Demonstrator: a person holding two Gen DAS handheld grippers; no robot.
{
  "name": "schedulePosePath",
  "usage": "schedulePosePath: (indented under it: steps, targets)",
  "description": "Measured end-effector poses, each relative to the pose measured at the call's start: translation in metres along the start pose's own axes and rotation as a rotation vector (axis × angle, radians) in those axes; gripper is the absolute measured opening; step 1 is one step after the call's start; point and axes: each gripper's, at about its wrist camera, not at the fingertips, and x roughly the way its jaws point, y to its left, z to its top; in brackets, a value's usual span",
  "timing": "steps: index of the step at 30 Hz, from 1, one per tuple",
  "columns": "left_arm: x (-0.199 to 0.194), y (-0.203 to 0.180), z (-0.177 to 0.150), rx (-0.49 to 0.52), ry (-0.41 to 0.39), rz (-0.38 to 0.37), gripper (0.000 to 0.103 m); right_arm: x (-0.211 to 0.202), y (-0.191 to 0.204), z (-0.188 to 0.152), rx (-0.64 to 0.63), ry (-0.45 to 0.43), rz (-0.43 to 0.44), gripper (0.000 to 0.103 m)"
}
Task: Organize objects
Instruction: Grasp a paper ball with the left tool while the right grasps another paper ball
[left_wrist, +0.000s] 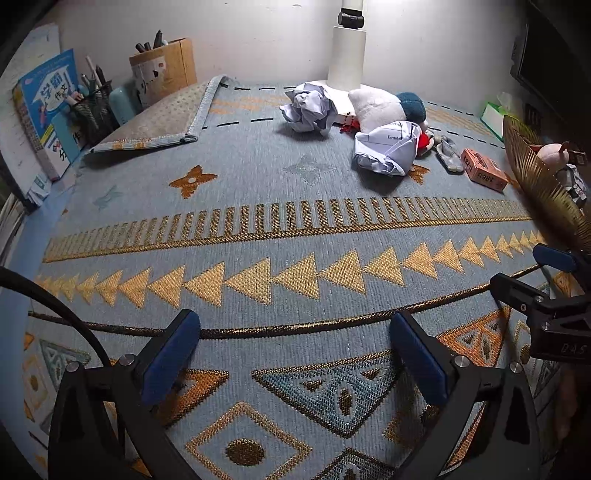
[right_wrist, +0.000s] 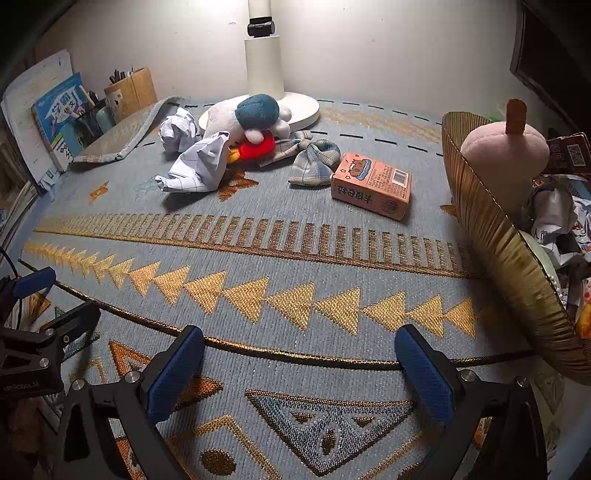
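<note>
On the patterned mat lie an orange box (right_wrist: 371, 186) (left_wrist: 484, 168), two crumpled papers (right_wrist: 195, 166) (right_wrist: 180, 129) (left_wrist: 388, 147) (left_wrist: 308, 107), a white and blue plush toy (right_wrist: 251, 118) (left_wrist: 384, 107) and a plaid cloth (right_wrist: 314, 158). A gold ribbed basket (right_wrist: 498, 236) (left_wrist: 535, 177) at the right holds a pink plush (right_wrist: 506, 151) and wrappers. My left gripper (left_wrist: 295, 354) is open and empty over the mat's near part. My right gripper (right_wrist: 299, 369) is open and empty, to the left of the basket.
A white lamp (right_wrist: 264, 66) stands at the back by the wall. Books (left_wrist: 48, 107), a mesh pen holder (left_wrist: 94, 107) and a wooden pen box (left_wrist: 166, 68) line the back left. The mat's corner (left_wrist: 162, 118) is folded over. A green tissue box (left_wrist: 493, 114) sits back right.
</note>
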Motion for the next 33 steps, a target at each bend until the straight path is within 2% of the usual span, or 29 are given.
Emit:
schedulePosePath:
  steps: [3,7,10,14,15,20,22,25,27,28,29,30,31,33]
  targets:
    - [0.001,0.011,0.014,0.013,-0.012,0.002,0.103,0.001,0.001,0.0,0.0,-0.001,-0.005,0.103]
    - [0.002,0.028,0.059,0.058,-0.109,0.031,0.103,0.002,0.004,0.002,0.003,-0.003,-0.014,0.103]
    - [0.009,0.033,0.1,0.07,-0.159,-0.052,0.103,0.006,0.007,0.01,-0.001,0.006,-0.001,0.103]
    - [0.036,0.027,0.142,0.07,-0.148,-0.16,0.103,0.017,0.029,0.029,-0.04,0.001,0.034,0.103]
    - [0.044,0.023,0.147,0.083,-0.14,-0.176,0.103,0.02,0.037,0.035,-0.059,-0.007,0.05,0.1]
    - [0.07,0.01,0.158,0.12,-0.153,-0.152,0.102,0.038,0.072,0.063,-0.135,-0.04,0.087,0.089]
    - [0.076,0.013,0.16,0.095,-0.161,-0.181,0.099,0.043,0.08,0.074,-0.126,-0.053,0.107,0.085]
    - [0.082,0.018,0.16,0.078,-0.139,-0.203,0.085,0.05,0.086,0.088,-0.101,-0.07,0.129,0.082]
    - [0.084,0.021,0.161,0.06,-0.128,-0.237,0.072,0.054,0.09,0.096,-0.086,-0.075,0.138,0.08]
    - [0.085,0.022,0.161,0.057,-0.126,-0.249,0.069,0.057,0.092,0.098,-0.084,-0.073,0.132,0.077]
    - [0.085,0.023,0.161,0.055,-0.128,-0.256,0.057,0.059,0.094,0.1,-0.085,-0.071,0.12,0.073]
    - [0.086,0.022,0.161,0.054,-0.124,-0.254,0.051,0.059,0.095,0.101,-0.092,-0.078,0.099,0.066]
    - [0.086,0.022,0.161,0.056,-0.121,-0.251,0.05,0.059,0.096,0.101,-0.097,-0.085,0.098,0.056]
    - [0.082,0.021,0.159,0.06,-0.141,-0.252,0.044,0.056,0.095,0.098,-0.096,-0.096,0.119,0.055]
